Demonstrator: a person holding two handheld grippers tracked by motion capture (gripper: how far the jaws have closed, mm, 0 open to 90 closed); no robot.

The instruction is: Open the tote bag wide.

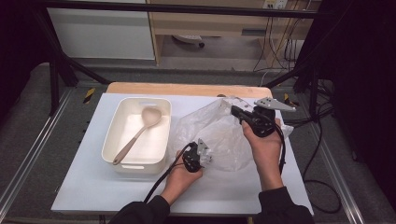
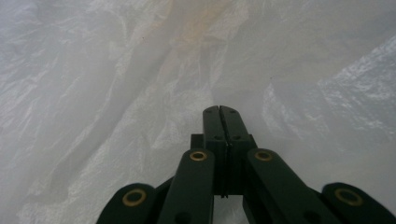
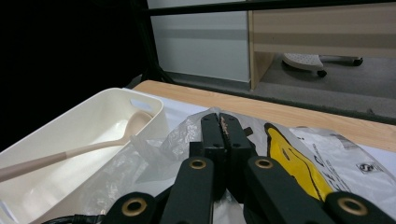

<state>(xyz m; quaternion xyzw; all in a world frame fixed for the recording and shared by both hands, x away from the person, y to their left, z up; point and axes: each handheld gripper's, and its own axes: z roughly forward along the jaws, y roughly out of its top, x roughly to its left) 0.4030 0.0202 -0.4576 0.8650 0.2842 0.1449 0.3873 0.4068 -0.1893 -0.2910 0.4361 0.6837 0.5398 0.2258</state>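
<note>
Both jaws closed on the plastic bag (image 1: 219, 135): right gripper (image 1: 237, 112) at its far rim, left gripper (image 1: 201, 151) near; spoon (image 1: 138, 133) lies left.

Your bag (image 1: 219, 135) is a thin, clear plastic one, heavily crumpled and lifted into a loose mound rather than lying flat. It sits just right of the tub (image 1: 109, 135), its left edge close to the tub's right wall, apart from it. Seen from the right gripper view, the bag (image 3: 299, 154) carries a yellow printed mark and small dark print on its far side. From the left gripper view the film (image 2: 116, 93) appears milky, wrinkled and translucent, with folds running upward.
</note>
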